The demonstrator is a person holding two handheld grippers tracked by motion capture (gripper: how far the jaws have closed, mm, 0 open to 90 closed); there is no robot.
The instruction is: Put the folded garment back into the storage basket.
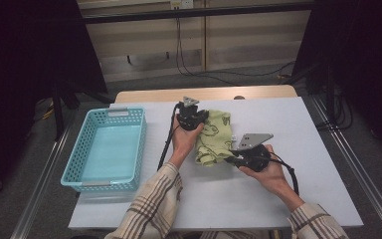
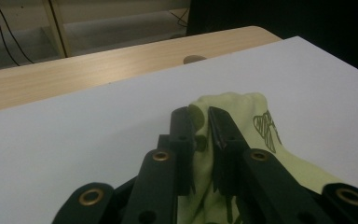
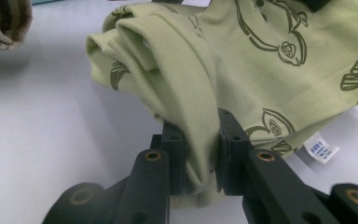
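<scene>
**Both grippers clamped on the green cloth**

High view: a white surface (image 1: 278, 199) fills the middle of the frame. A pale green cloth (image 1: 218, 130) printed with dark line drawings lies bunched just right of center. The left gripper (image 1: 199, 118), held in a hand (image 1: 183, 139) rising from the lower middle, sits at the cloth's upper left edge. The right gripper (image 1: 233, 158), in a hand (image 1: 269, 172) at lower right of center, meets the cloth's lower right corner. A turquoise basket (image 1: 79, 159) stands well apart at the left of the frame. Plaid sleeves (image 1: 149, 209) enter from the bottom.

Left gripper view: the two black jaws rise from the bottom center, closed onto a fold of the cloth (image 2: 242, 116), which is pinched between them and spreads away to the right over the surface (image 2: 74, 140). The left gripper (image 2: 202, 119) has hold of the fabric near its edge. A wooden strip (image 2: 98, 65) runs across the upper part.

Right gripper view: the right gripper (image 3: 200, 128) is closed tight on a thick ribbed fold of the cloth (image 3: 270, 60), which hangs down between the jaws. The rest of the fabric bunches across the upper half of the frame. A small white tag (image 3: 320, 148) sticks out at the right. A sleeve cuff (image 3: 7, 21) shows in the upper left corner.
</scene>
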